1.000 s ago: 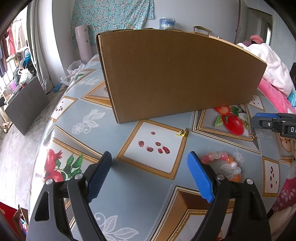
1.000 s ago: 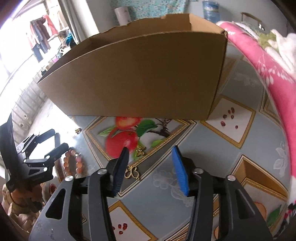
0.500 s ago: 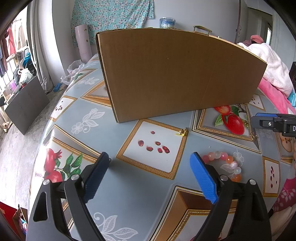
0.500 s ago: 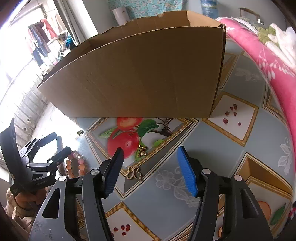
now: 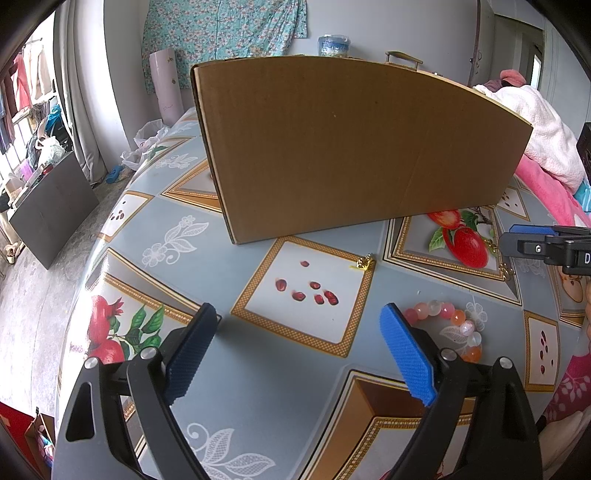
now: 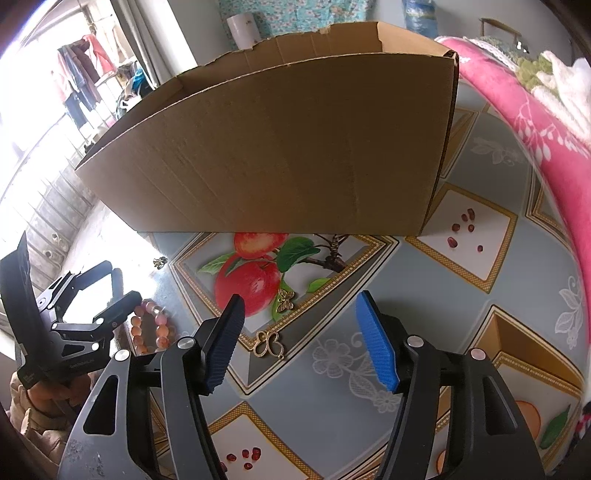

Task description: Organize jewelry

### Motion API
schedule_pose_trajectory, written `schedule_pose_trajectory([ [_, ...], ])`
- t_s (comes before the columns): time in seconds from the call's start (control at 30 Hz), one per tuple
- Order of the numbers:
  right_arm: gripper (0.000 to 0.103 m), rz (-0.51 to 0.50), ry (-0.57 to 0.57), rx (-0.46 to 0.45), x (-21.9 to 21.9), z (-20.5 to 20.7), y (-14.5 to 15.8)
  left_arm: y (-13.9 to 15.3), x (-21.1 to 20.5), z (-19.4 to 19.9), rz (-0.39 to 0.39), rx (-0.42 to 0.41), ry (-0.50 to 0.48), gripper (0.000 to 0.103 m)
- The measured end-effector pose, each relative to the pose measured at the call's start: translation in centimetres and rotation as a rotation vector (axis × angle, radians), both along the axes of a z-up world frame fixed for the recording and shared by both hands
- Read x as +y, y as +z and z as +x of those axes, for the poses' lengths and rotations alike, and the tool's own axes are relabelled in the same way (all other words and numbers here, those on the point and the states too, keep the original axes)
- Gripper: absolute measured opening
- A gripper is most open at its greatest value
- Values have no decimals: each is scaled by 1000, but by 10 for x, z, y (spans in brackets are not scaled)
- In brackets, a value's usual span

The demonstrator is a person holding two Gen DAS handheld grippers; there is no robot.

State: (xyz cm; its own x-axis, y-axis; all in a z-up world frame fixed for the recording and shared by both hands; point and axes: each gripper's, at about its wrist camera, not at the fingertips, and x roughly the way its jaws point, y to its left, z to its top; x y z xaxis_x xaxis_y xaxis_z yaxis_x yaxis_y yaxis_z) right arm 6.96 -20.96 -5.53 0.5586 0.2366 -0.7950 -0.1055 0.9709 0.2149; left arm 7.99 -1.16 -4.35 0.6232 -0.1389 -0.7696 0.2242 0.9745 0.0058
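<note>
Table wearing a fruit-print cloth

The table (image 5: 155,229) is carrying a cardboard box (image 5: 351,147), bead bracelet (image 5: 458,325), and gold charms (image 6: 269,343).

Ahead of my left gripper, a floral cloth (image 5: 225,35) hangs on the grey wall (image 5: 406,26). Off to its left, pale curtains (image 5: 79,99) frame a bright window and a concrete floor (image 5: 26,295).

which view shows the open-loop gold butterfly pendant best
The right wrist view: the gold butterfly pendant lies whole on the tablecloth, just ahead of the open right claw. In the left wrist view only a tiny gold glint shows near the right claw; its shape cannot be told.
</note>
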Motion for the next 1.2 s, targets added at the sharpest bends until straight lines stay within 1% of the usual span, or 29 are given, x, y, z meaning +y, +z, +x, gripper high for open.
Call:
schedule_pose_trajectory([
  [0.47, 61, -5, 3, -5, 5, -2, 0, 0, 0, 0, 0, 1, 1, 88],
  [0.6, 61, 11, 1, -5, 3, -2, -1, 1, 2, 2, 5, 18, 20, 88],
  [0.67, 61, 38, -3, -3, -1, -1, -1, 9, 5, 2, -1, -4, 35, 88],
  [0.77, 61, 88, -11, 3, -10, 0, -2, 25, 4, -1, -41, -51, 18, 88],
  [0.87, 61, 98, -19, -1, -18, 1, -3, 42, -10, -7, -89, -95, -49, 88],
  [0.97, 61, 117, -27, -9, -27, 1, -2, 47, -32, -11, -149, -86, -138, 88],
  [1.0, 61, 123, -29, -13, -31, 1, -2, 47, -41, -12, -148, -86, -170, 88],
  [1.07, 60, 132, -27, -26, -35, -1, -1, 46, -60, -15, -105, -96, -226, 88],
  [1.2, 51, 150, -24, -41, -44, -3, -2, 46, -92, -19, -66, -127, -339, 85],
])
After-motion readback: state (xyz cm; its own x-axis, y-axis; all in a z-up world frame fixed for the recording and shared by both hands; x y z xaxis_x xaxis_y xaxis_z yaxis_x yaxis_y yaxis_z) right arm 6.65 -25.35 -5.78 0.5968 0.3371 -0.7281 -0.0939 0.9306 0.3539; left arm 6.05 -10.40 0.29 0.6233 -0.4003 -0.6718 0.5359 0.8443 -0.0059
